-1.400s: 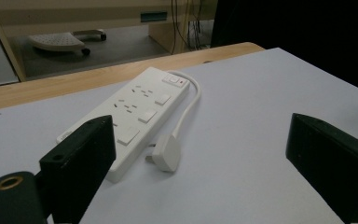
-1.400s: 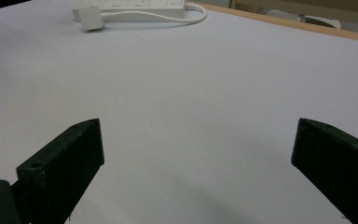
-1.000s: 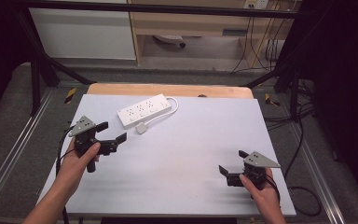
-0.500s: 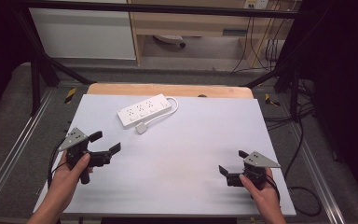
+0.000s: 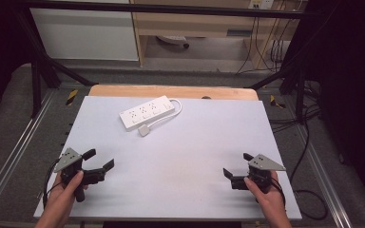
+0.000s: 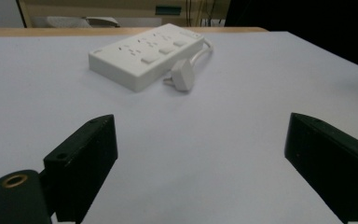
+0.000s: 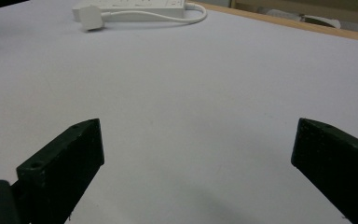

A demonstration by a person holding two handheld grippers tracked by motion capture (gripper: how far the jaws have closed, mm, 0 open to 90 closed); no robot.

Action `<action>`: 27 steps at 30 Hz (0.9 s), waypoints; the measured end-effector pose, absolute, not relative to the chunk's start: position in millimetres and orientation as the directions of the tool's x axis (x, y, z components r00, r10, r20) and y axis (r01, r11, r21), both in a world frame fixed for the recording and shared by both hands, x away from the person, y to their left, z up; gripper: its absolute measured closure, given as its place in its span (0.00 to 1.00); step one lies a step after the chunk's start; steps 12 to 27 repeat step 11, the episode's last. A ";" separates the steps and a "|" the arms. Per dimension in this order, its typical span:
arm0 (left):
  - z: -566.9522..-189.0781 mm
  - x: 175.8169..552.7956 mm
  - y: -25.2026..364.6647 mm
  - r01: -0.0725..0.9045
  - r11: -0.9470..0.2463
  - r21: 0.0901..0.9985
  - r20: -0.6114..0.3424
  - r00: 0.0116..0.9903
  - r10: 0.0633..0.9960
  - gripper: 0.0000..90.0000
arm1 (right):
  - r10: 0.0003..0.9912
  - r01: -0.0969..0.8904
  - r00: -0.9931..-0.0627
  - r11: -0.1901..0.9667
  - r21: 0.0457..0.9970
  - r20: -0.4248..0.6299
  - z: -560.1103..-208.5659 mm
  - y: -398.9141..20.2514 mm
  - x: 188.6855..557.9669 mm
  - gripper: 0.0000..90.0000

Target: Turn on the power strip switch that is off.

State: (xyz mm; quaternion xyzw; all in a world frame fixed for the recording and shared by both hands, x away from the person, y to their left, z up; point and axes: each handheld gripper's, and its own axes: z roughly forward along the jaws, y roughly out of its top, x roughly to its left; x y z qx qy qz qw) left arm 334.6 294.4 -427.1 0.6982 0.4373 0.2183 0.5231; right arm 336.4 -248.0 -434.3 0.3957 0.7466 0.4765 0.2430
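A pale grey-white table sits in a dim room, with a strip of bare wood showing along its far edge. Metal frame rails run down both sides, dark floor lies around it, and beyond it stand a light wooden cabinet and hanging black cables.

Two forearms come in from the near edge. The left hand holds the left gripper low over the near left corner of the table, its jaws pointing toward the middle. The right hand holds the right gripper near the near right edge, its jaws pointing left across the table. Each carries a grey three-cornered plate on top.

Both grippers have their jaws spread wide apart with nothing between them; each gripper view shows bare tabletop in the gap.

A white power strip lies flat, angled, on the far left part of the table, well apart from both grippers. Its white cord loops round the strip's right end, and its plug rests on the table just in front of the strip. In the left gripper view the strip lies ahead and to the left.
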 end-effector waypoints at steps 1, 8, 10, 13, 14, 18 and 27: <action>-430.1 333.6 293.2 0.383 -0.080 0.920 -0.146 0.526 0.838 0.11 | 0.823 0.360 -0.568 0.234 0.903 0.013 -434.5 -248.0 336.4 0.03; -438.2 323.9 277.7 0.398 -0.158 0.904 -0.115 0.582 0.805 0.11 | 0.840 0.381 -0.542 0.245 0.892 0.001 -436.8 -249.5 338.2 0.03; -441.2 322.8 275.1 0.415 -0.174 0.893 -0.119 0.591 0.798 0.11 | 0.856 0.419 -0.517 0.258 0.871 -0.005 -440.8 -250.5 339.9 0.03; -441.2 322.7 274.8 0.416 -0.175 0.892 -0.119 0.591 0.798 0.11 | 0.863 0.440 -0.505 0.271 0.856 -0.014 -443.9 -251.2 341.5 0.03; -441.2 322.7 274.8 0.416 -0.175 0.892 -0.119 0.591 0.798 0.11 | 0.863 0.440 -0.505 0.271 0.856 -0.014 -443.9 -251.2 341.5 0.03; -441.2 322.7 274.8 0.416 -0.175 0.892 -0.119 0.591 0.798 0.11 | 0.863 0.440 -0.505 0.271 0.856 -0.014 -443.9 -251.2 341.5 0.03; -441.2 322.7 274.8 0.416 -0.175 0.892 -0.119 0.591 0.798 0.11 | 0.863 0.440 -0.505 0.271 0.856 -0.014 -443.9 -251.2 341.5 0.03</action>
